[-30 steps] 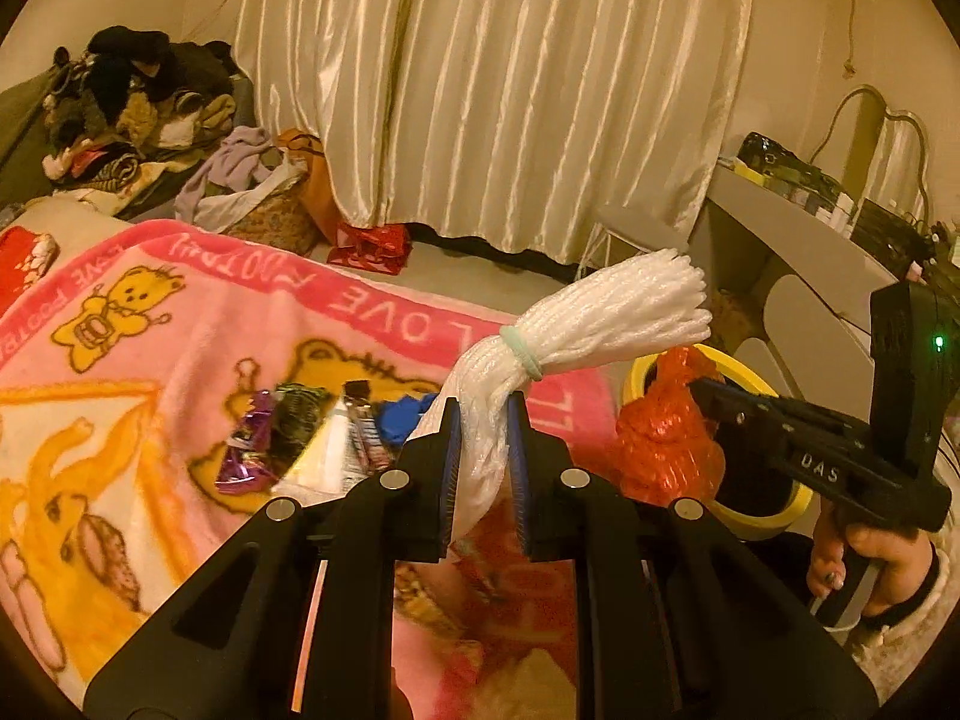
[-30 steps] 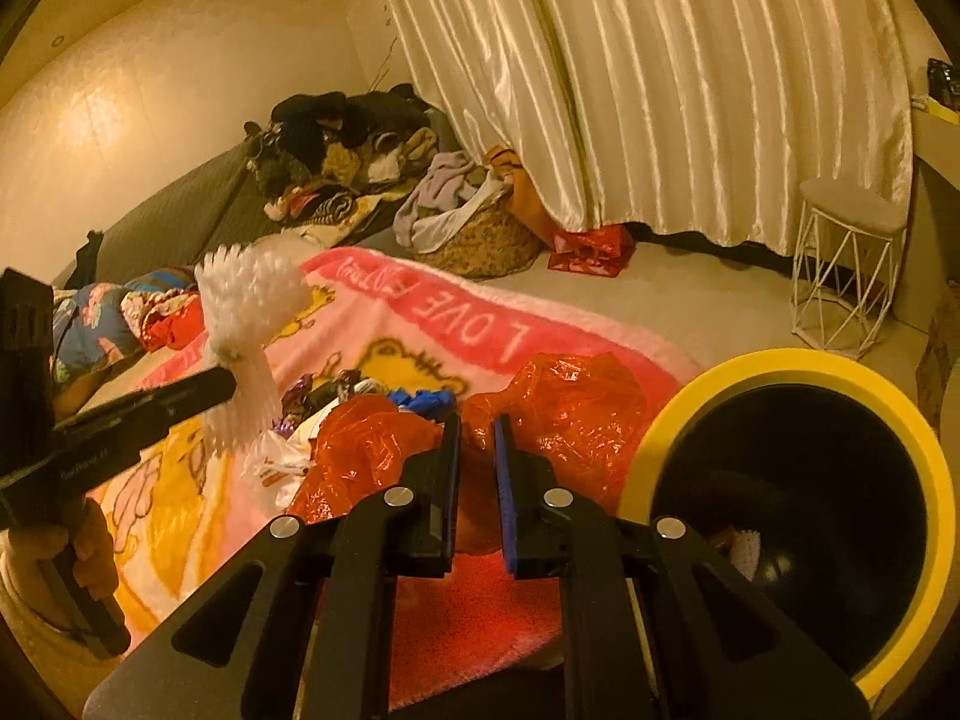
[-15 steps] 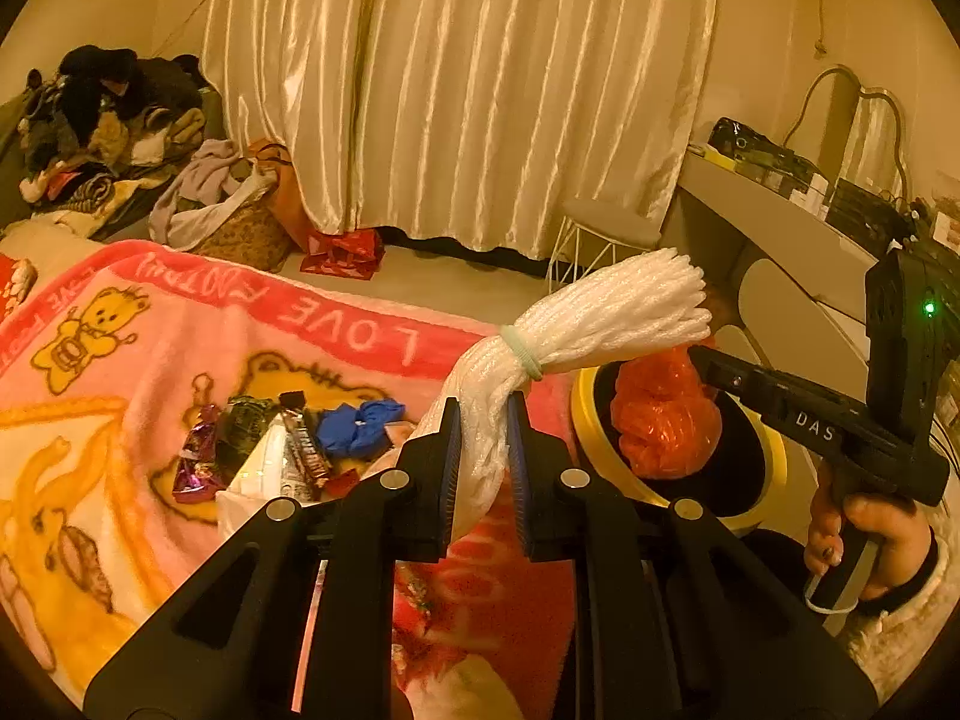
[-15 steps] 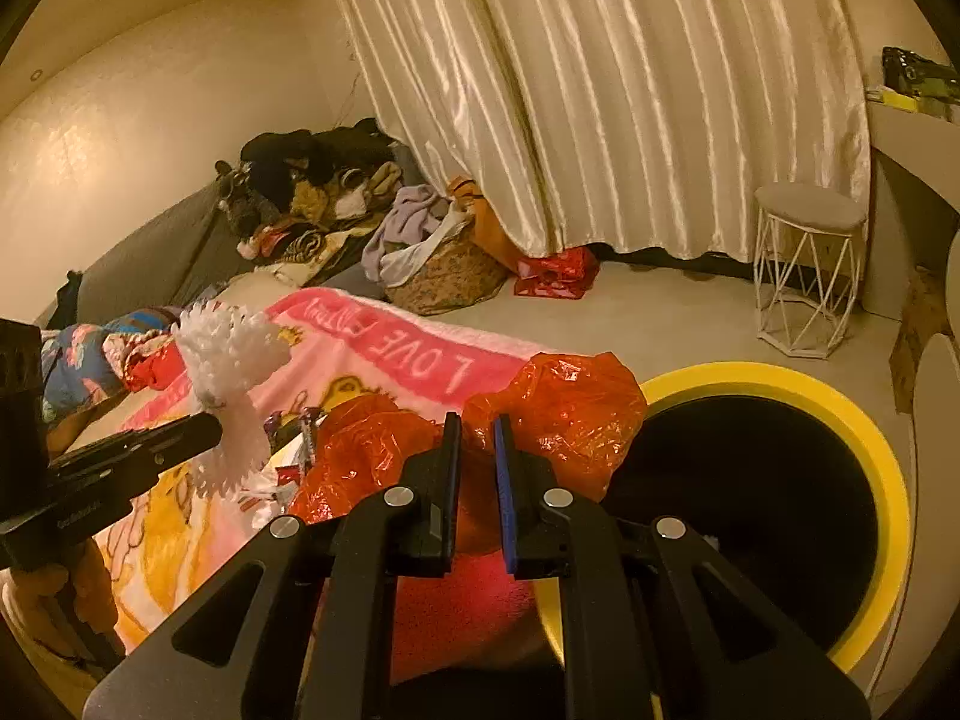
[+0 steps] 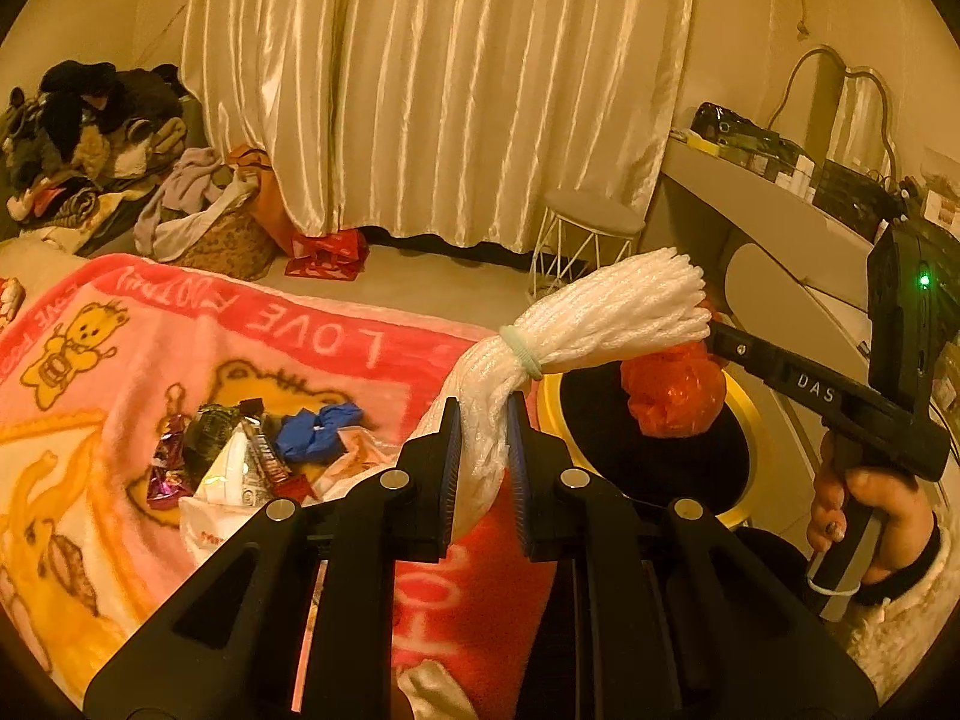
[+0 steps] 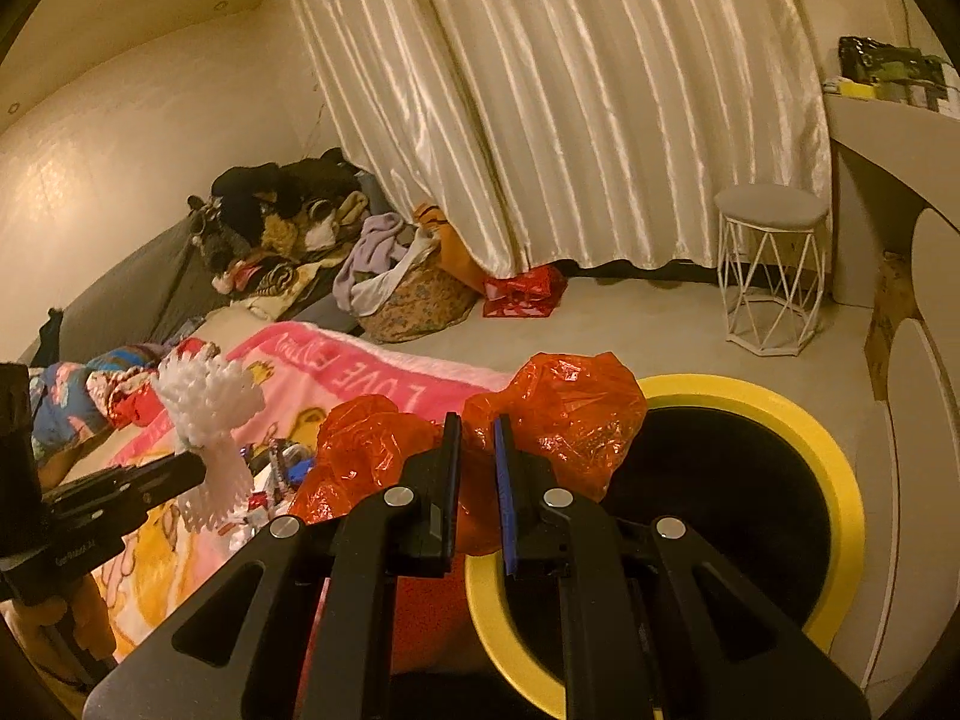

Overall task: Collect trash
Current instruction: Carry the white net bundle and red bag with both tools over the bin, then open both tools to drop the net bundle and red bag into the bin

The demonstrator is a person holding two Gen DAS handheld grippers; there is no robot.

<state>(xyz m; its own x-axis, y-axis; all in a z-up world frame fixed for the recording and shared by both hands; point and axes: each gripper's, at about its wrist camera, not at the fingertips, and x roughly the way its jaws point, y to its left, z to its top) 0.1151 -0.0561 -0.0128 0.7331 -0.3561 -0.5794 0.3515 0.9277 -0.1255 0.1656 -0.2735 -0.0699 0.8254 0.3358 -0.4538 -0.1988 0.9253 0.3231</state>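
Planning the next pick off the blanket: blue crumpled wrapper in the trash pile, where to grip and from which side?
Pinch the raised crumpled middle of the blue wrapper, coming from above. It lies bunched on the blanket at the pile's right edge, with other wrappers crowding its left, so a side approach would likely snag them.

The pink blanket (image 5: 252,360) carries large pink capitals along its border, seen upside down; "LOVE" reads clearly, and the word next to it is too distorted to make out. In the right wrist view the same border shows "LOVE" (image 6: 384,393) again. The right tool (image 5: 714,348) bears white letters "DAS" (image 5: 815,387) on its black arm. The left tool's small white lettering is illegible.
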